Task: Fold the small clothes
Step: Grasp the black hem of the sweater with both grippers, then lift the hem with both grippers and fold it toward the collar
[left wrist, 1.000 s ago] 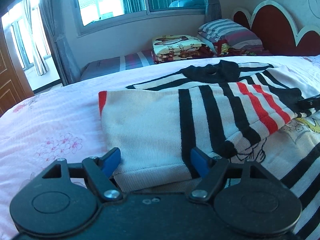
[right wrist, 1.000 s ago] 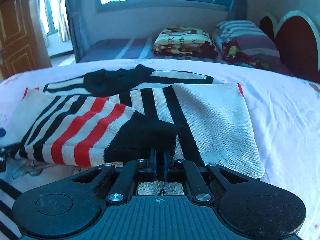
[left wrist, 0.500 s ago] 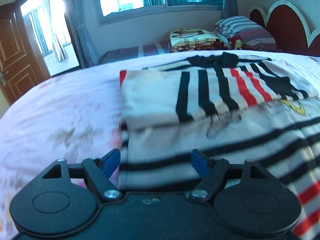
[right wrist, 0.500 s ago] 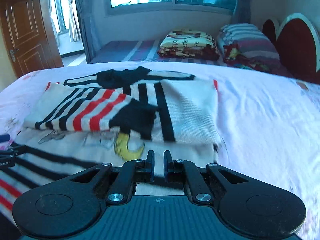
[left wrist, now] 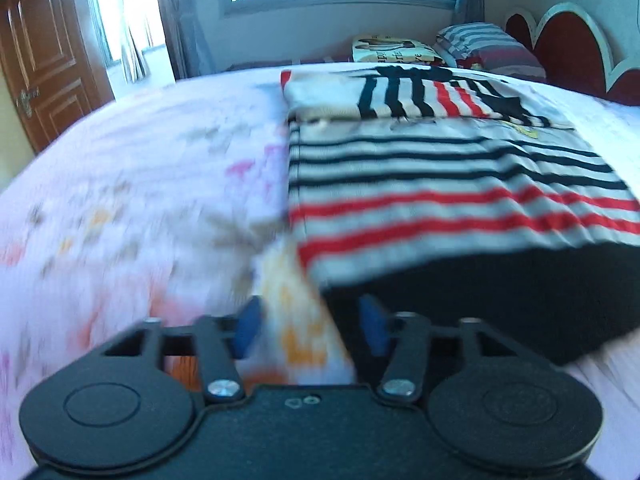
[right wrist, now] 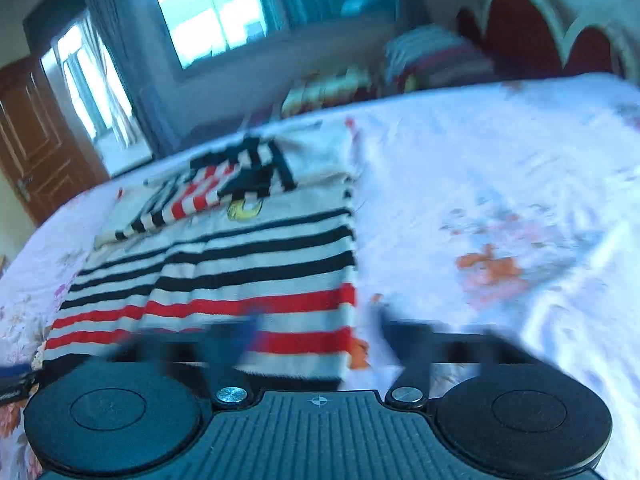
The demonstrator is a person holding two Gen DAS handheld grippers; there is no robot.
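With both sleeves folded across its chest, the sweater (left wrist: 440, 184) lies flat on the bed (left wrist: 140, 184). Left gripper (left wrist: 308, 322) and right gripper (right wrist: 316, 328) sit at its hem corners, jaws apart, empty. Next: clamp the hem, fold toward the collar.

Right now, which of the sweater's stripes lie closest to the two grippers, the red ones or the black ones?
The red stripes. They run across the sweater just above its black hem, nearest both grippers; the thin black stripes lie farther up, toward the folded sleeves.
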